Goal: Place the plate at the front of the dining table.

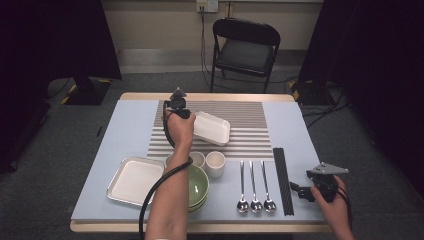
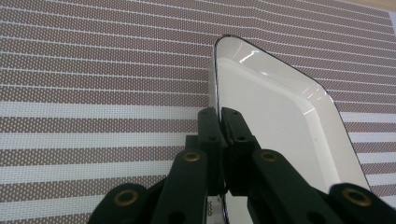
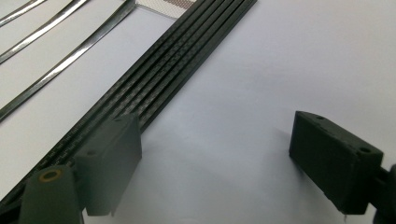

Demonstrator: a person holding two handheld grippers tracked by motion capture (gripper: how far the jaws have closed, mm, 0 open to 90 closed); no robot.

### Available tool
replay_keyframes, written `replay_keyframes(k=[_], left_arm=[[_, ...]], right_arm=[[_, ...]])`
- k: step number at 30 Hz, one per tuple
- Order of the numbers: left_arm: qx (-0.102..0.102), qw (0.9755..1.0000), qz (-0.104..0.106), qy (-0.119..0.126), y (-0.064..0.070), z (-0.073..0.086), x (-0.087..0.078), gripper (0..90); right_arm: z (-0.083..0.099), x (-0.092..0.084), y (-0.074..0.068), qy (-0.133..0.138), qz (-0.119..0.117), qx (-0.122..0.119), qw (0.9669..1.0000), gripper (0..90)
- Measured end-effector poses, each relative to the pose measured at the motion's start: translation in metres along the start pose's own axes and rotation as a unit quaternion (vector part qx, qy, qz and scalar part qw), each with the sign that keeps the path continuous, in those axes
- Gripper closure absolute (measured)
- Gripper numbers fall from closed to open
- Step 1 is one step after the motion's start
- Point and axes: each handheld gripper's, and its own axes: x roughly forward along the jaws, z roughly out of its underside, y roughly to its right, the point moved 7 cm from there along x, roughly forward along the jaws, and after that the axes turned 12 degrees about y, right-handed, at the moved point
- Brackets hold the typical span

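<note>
My left gripper (image 1: pixel 190 115) is over the striped placemat (image 1: pixel 250 120), shut on the rim of a white rectangular dish (image 1: pixel 212 127). In the left gripper view the jaws of that gripper (image 2: pixel 220 113) pinch the dish's (image 2: pixel 275 121) thin edge, and the dish stands tilted above the mat (image 2: pixel 93 93). My right gripper (image 1: pixel 298 191) rests low at the table's front right, just right of the black chopsticks (image 1: pixel 281 180). In the right gripper view this gripper (image 3: pixel 215 140) has its jaws wide apart over bare blue table, with the chopsticks (image 3: pixel 154 79) beside one jaw and nothing between them.
A white square tray (image 1: pixel 135 180) lies front left. Stacked green bowls (image 1: pixel 199 187) and two white cups (image 1: pixel 215 164) stand beside it. Three spoons (image 1: pixel 255 187) lie side by side left of the chopsticks. A folding chair (image 1: pixel 245 47) stands beyond the table's far edge.
</note>
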Motion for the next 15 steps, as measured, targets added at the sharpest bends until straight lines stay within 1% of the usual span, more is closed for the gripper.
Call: replay_keyframes(k=[5, 9, 12, 13, 15], left_arm=[[0.001, 1.0000, 0.001, -0.006, 0.0007, 0.0020, 0.0016, 87.9], [-0.003, 0.9999, 0.006, -0.009, 0.0010, 0.0034, 0.0023, 87.9], [0.001, 0.9999, 0.005, -0.013, 0.0011, 0.0051, 0.0029, 87.9], [-0.003, 0.9999, 0.007, -0.015, 0.0015, 0.0059, 0.0034, 87.9], [-0.004, 0.9998, 0.009, -0.018, 0.0011, 0.0075, 0.0041, 88.0]], right_arm=[[0.0000, 0.0000, 0.0002, 0.000, -0.001, 0.000, 1.0000, 16.2], [0.0000, 0.0000, 0.0001, 0.000, -0.001, 0.000, 1.0000, 16.2], [-0.0001, 0.0000, 0.0001, 0.000, -0.002, 0.000, 1.0000, 16.2], [-0.0001, 0.0000, 0.0001, 0.001, -0.001, 0.000, 1.0000, 16.2], [-0.0001, 0.0001, 0.0002, 0.001, -0.001, 0.000, 1.0000, 16.2]])
